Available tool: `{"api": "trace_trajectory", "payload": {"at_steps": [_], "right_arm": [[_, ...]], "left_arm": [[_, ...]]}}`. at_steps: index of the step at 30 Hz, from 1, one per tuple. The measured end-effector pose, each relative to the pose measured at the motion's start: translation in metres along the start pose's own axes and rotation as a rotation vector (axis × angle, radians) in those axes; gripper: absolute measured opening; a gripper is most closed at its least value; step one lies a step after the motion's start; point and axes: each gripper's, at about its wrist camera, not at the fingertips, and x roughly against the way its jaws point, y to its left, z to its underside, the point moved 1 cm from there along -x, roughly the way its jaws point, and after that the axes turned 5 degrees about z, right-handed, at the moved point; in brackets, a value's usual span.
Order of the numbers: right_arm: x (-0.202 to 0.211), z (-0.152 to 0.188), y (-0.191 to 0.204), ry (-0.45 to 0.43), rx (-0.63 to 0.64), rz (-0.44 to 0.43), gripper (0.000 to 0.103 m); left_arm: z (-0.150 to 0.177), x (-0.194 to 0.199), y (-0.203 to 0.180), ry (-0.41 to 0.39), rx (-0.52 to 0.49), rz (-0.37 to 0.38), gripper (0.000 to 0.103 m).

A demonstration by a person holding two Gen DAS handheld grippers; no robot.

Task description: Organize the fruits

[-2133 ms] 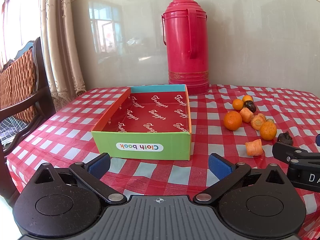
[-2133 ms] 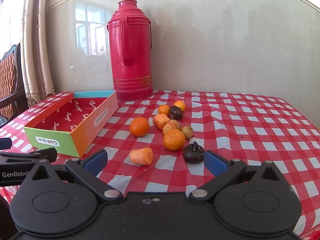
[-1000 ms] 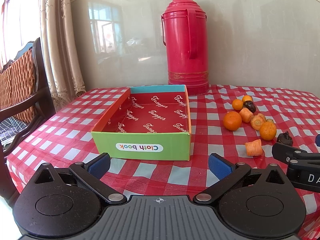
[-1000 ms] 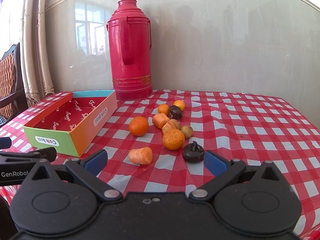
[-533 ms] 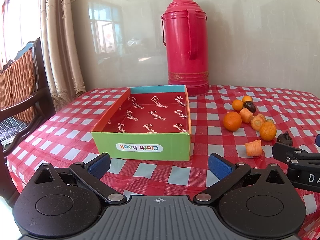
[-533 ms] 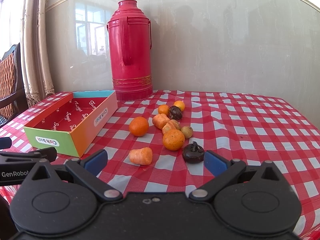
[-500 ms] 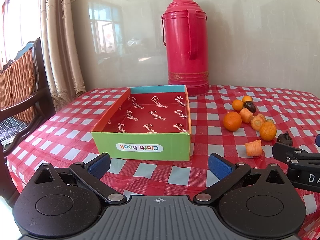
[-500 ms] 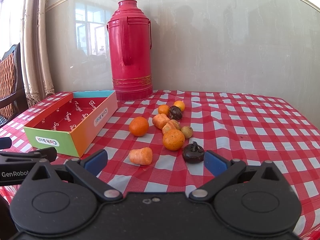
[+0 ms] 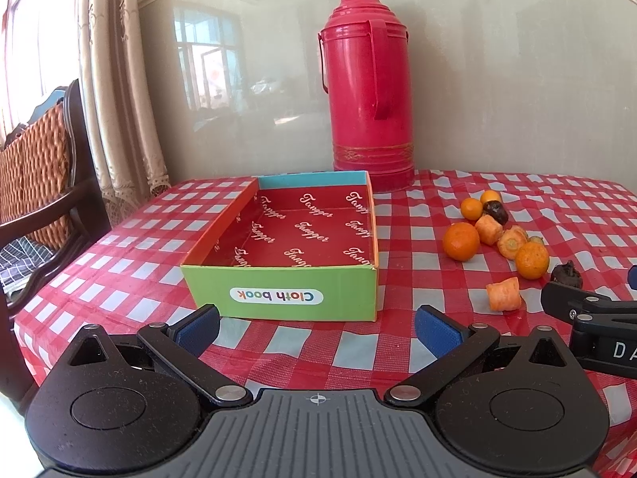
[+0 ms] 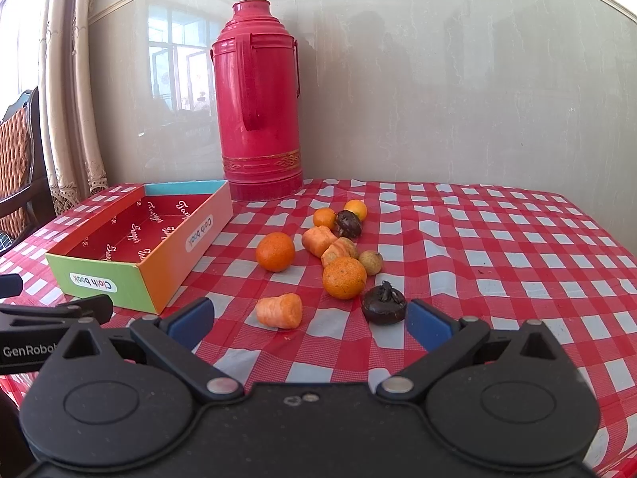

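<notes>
A: Fruits lie in a loose group on the red-and-white checked tablecloth (image 10: 497, 239), in the middle of the right wrist frame. How many do you count?

B: Four round oranges: a big orange (image 10: 275, 251), another big one with rough peel (image 10: 344, 277), and two small ones at the back (image 10: 324, 217) (image 10: 356, 208). Then three carrot pieces, short and stubby; the nearest carrot piece (image 10: 279, 310) lies alone in front, the other two (image 10: 318, 240) (image 10: 339, 250) touch each other.

A: And the dark ones?

B: Two dark wrinkled fruits, one (image 10: 384, 304) near the lower centre, one (image 10: 348, 224) just beside the small oranges. Also one small pale round fruit (image 10: 371, 262).

A: The box?

B: One shallow cardboard box (image 9: 278, 292), green front, red printed inside, nothing in it, in the centre of the left wrist frame. Behind it stands one tall red thermos (image 9: 368, 87), smooth and ribbed on top.

A: The grippers?

B: The left gripper (image 9: 317, 324) has its blue pads wide apart, holding nothing, before the box. The right gripper (image 10: 308, 320) is also spread apart, with the near carrot piece and the dark fruit just beyond its tips.
</notes>
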Motion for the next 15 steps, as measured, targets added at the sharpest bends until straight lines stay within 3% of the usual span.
{"api": "trace_trajectory", "payload": {"at_steps": [15], "right_arm": [[0.003, -0.001, -0.011, -0.005, -0.025, 0.020, 0.097]], "left_arm": [[0.000, 0.000, -0.003, -0.009, -0.026, -0.005, 0.103]]}}
